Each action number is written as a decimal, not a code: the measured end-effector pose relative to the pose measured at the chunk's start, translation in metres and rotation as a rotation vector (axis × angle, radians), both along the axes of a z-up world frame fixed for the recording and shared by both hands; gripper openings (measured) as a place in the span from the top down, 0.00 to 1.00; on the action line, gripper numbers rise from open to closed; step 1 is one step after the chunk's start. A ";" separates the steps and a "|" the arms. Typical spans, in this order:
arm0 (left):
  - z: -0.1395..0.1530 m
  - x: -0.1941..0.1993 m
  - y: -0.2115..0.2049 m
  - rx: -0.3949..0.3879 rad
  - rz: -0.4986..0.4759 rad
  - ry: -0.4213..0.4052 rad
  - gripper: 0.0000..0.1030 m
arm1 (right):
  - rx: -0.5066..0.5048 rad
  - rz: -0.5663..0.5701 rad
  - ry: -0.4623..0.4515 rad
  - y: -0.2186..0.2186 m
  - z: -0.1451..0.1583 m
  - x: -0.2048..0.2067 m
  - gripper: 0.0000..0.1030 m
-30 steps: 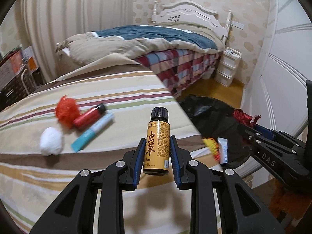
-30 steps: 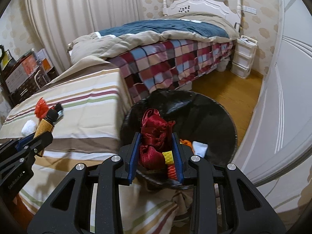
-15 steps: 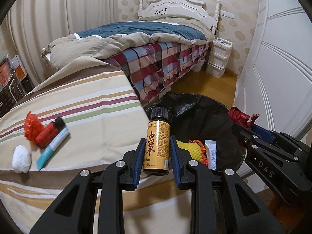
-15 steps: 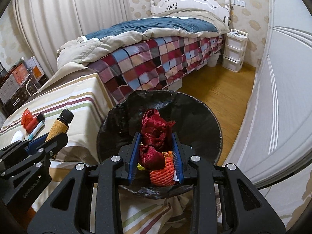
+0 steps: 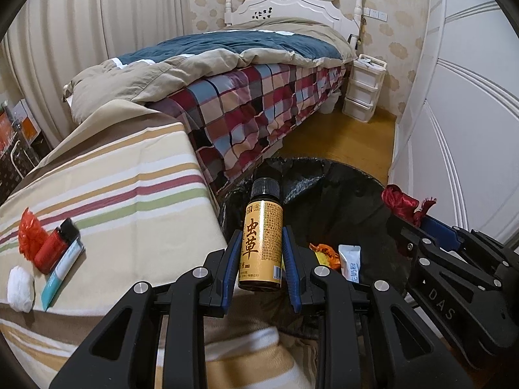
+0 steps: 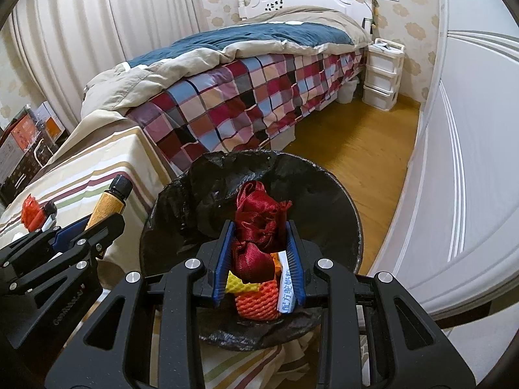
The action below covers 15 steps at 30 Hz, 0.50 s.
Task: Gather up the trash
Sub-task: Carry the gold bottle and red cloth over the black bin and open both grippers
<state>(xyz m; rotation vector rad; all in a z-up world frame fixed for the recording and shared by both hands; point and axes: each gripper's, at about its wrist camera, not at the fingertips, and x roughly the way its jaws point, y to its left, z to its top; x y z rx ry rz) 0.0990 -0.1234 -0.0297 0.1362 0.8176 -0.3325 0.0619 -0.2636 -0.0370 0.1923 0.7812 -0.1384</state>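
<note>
My left gripper [image 5: 262, 243] is shut on a small gold bottle with a black cap [image 5: 261, 240], held upright at the edge of the black-lined trash bin [image 5: 350, 201]. My right gripper [image 6: 259, 236] is shut on a dark red ribbon bundle [image 6: 258, 227], held above the bin [image 6: 324, 207]. Orange mesh [image 6: 258, 301], a yellow piece and a white packet [image 6: 287, 288] lie in the bin. On the striped cloth [image 5: 129, 194] remain a red lighter [image 5: 53, 246], orange-red wrapper [image 5: 29, 233], teal tube [image 5: 63, 269] and white wad [image 5: 20, 288].
A bed with a checked cover [image 5: 259, 103] stands behind the bin. A white drawer unit [image 5: 365, 87] is by the headboard. White wardrobe doors [image 5: 460, 129] run along the right. Wooden floor [image 6: 356, 149] lies between bed and wardrobe. Boxes [image 6: 22, 152] stand at far left.
Both grippers moved right, from above the striped cloth toward and over the bin, each keeping hold of its item. The trash on the cloth slid to the left of view.
</note>
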 end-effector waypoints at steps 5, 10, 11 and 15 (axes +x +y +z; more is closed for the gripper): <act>-0.001 0.006 -0.008 0.013 -0.001 -0.001 0.74 | -0.001 -0.010 -0.001 -0.006 0.001 0.005 0.70; -0.004 0.010 -0.013 0.027 -0.007 0.001 0.74 | -0.003 -0.018 0.004 -0.011 0.000 0.010 0.70; -0.005 0.010 -0.013 0.029 -0.007 0.003 0.73 | -0.002 -0.020 0.006 -0.011 -0.001 0.010 0.70; -0.008 0.012 -0.015 0.034 -0.006 0.014 0.74 | 0.003 -0.024 0.015 -0.014 -0.004 0.012 0.69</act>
